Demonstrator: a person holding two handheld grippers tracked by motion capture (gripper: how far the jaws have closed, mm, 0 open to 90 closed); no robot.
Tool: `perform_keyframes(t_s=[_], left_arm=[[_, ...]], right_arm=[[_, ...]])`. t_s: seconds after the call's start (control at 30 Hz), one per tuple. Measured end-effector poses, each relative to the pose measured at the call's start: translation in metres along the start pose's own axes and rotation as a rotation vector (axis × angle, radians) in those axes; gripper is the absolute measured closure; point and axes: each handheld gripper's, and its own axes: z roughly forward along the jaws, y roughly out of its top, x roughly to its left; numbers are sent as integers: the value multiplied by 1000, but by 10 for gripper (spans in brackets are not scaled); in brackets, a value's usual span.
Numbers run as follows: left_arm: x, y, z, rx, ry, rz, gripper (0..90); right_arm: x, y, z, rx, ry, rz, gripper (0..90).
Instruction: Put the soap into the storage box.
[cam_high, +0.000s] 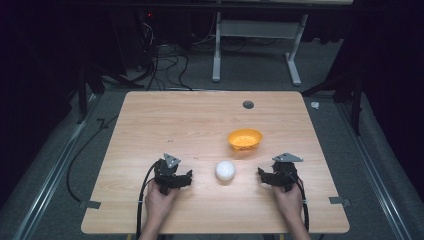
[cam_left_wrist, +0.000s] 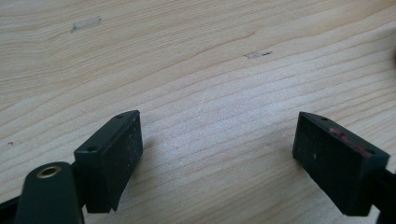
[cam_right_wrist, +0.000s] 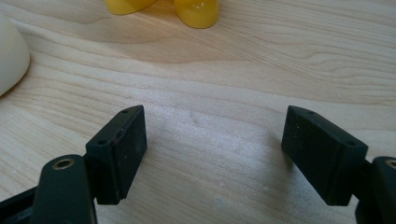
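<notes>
Your left gripper and right gripper both rest with jaws spread wide, gripping nothing. Between them lies the white ball, with the orange bowl at its one o'clock.

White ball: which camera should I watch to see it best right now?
The high view: the whole white ball shows there, on the table between the two tongs and just nearer than the orange bowl. The right gripper view catches a slice of it at its left edge. The left gripper view looks at wood.
</notes>
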Motion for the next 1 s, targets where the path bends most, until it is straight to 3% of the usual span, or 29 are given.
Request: perform_keyframes(t_s=[1.0], left_arm=[[0,0,0,0,-3,1,163]], right_arm=[[0,0,0,-3,10,3,230]])
